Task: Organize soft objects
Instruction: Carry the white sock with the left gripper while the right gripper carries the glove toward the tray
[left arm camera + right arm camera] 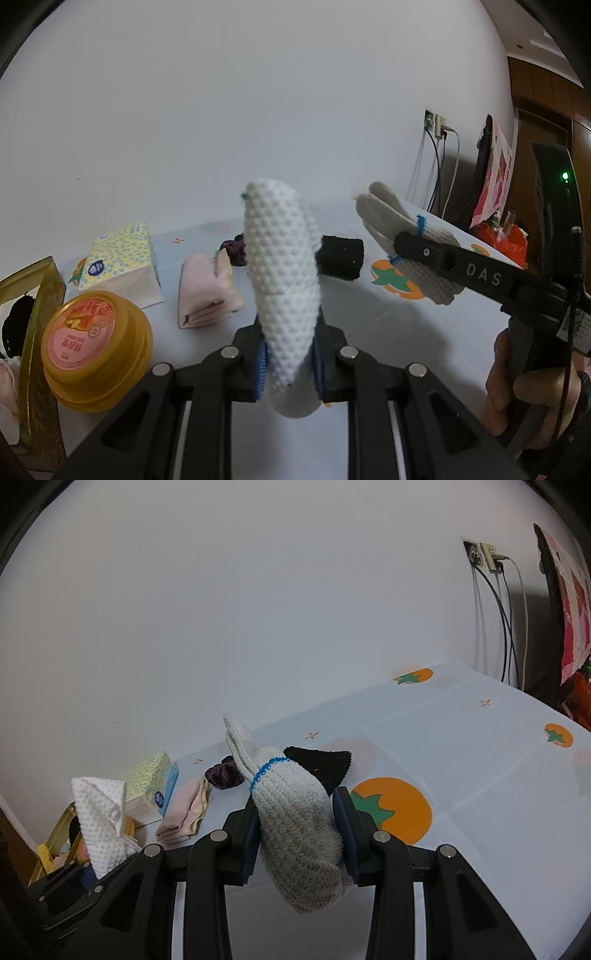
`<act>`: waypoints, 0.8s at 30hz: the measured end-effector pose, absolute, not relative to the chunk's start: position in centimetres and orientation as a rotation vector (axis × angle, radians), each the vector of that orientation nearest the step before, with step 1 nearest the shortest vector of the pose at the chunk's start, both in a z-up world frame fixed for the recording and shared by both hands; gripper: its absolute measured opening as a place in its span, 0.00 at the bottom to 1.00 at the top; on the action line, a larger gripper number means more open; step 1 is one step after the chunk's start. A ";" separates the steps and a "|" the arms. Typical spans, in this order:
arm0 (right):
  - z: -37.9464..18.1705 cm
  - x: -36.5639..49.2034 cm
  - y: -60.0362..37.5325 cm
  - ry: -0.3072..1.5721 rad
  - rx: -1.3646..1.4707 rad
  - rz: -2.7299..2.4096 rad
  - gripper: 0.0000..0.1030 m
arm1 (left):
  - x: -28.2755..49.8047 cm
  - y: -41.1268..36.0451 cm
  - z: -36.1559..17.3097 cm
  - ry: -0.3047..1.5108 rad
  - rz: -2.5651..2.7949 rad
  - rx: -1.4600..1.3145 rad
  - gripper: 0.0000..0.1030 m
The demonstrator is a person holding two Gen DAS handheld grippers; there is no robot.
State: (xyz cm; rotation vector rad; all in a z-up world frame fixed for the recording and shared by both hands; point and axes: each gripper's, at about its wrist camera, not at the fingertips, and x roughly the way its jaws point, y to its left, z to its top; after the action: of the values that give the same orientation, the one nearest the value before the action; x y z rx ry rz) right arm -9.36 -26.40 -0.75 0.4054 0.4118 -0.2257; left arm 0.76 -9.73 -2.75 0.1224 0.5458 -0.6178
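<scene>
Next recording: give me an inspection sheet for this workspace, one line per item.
Surface: tablecloth with orange fruit prints.
Job's things: white cloth and grey glove held up; pink cloth, black cloth, purple scrunchie lying on the table.
Clutter: tissue pack, yellow tub, gold box.
Grippers: left tool shut on white cloth; right tool shut on grey glove.
Cables: plugged into wall socket, hanging.
Surroundings: white wall.
</scene>
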 end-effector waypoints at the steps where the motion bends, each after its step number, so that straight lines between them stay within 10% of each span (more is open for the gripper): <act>1: -0.7 -9.3 -26.4 0.414 0.409 -0.217 0.39 | 0.8 -9.8 -2.8 0.547 -0.618 0.122 0.18; 24: -0.2 -9.6 -24.5 0.382 0.334 -0.161 0.39 | 0.2 -8.3 -2.2 0.536 -0.601 0.109 0.18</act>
State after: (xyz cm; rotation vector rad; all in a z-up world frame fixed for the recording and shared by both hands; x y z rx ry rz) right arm -9.63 -24.49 -0.18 0.3337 0.3820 -0.1610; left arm 0.19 -8.34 -2.16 0.1088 0.5365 -0.6013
